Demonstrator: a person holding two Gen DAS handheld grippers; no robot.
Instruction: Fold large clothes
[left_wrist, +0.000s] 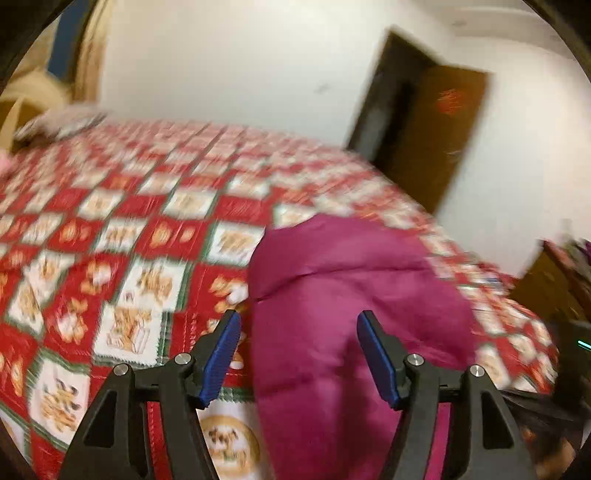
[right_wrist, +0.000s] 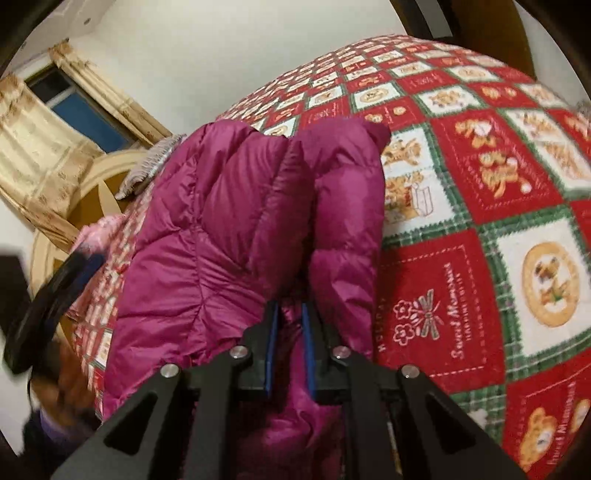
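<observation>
Fold is underway, not finished, by my read: the jacket (right_wrist: 229, 229), a magenta puffy one, lies bunched on the bed (right_wrist: 480, 192) with a sleeve or side panel already doubled over the body, but edges look uneven and it's still a lumpy heap, not a flat packet. At least one more fold plus squaring up seems left. Right gripper (right_wrist: 290, 314) is clenched on the jacket: a pinch of magenta fabric sits between the blue fingers (right_wrist: 271, 350), gap narrow, cloth bulging on both sides of them and running away from the camera toward the headboard side. Left gripper (left_wrist: 297, 332) is released, fingers (left_wrist: 221, 354) spread wide with nothing pinched; in the blurred left wrist view the jacket lies below and ahead, mostly under the right-hand finger and the gap, while the left-hand finger is over the checkered bedspread just beside the jacket's edge. Cannot tell whether the left fingers touch the fabric; they look to be above it. Left gripper also shows as a dark blur at the left edge of the right wrist view, apart from the jacket.
</observation>
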